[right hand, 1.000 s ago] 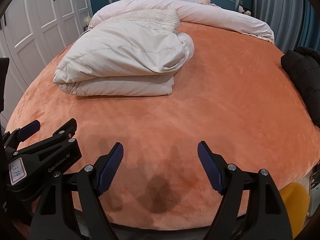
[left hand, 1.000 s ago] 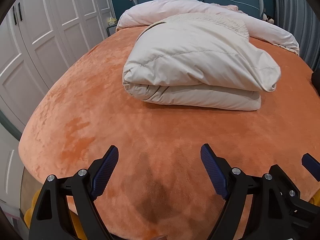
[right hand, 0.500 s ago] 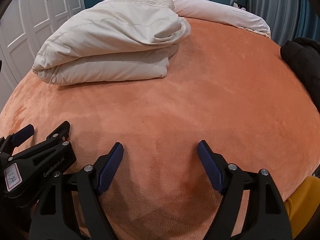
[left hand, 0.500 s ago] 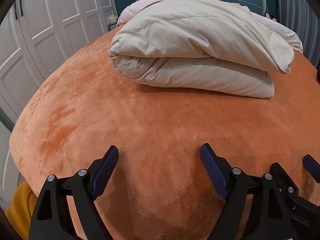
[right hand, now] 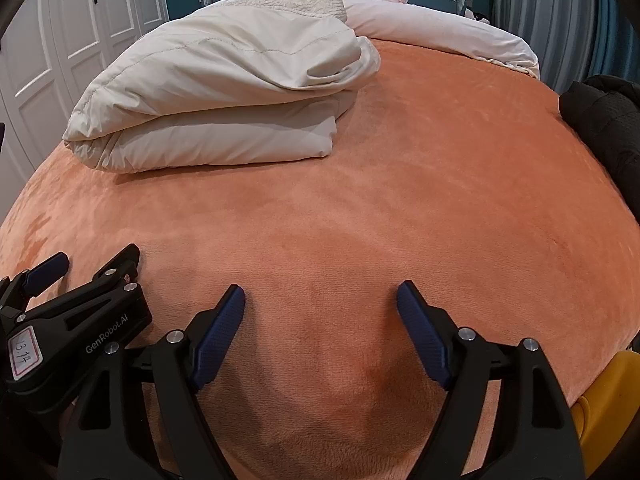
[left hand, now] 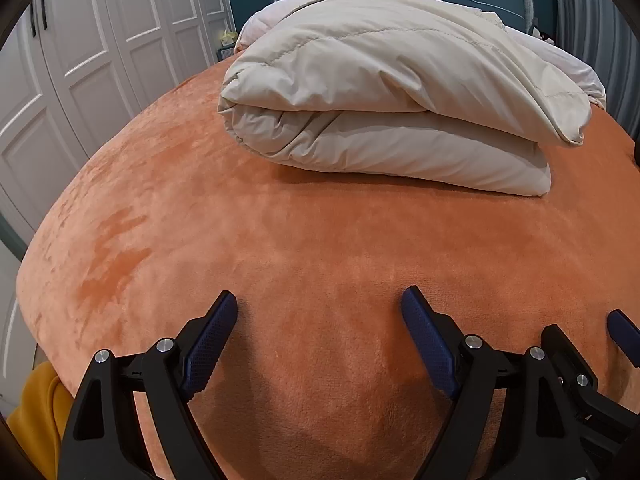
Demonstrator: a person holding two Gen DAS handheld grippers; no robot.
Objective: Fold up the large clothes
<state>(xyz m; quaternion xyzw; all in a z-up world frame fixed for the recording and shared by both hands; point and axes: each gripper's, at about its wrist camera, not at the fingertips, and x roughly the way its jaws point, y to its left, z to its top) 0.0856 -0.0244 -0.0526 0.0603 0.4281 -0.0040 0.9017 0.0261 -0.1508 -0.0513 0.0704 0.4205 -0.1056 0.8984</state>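
Both tongs have come down close to the orange plush bed cover (left hand: 304, 240) and now sit still. The left tongs (left hand: 318, 304) and the right tongs (right hand: 320, 300) stand spread wide, side by side, pinching nothing. The cream quilted padded garment (left hand: 392, 96) lies folded in a thick bundle well ahead of them, nearer the left pair (its upper layer droops loose at one end). A black garment (right hand: 604, 120) waits far right. I judge this fold finished.
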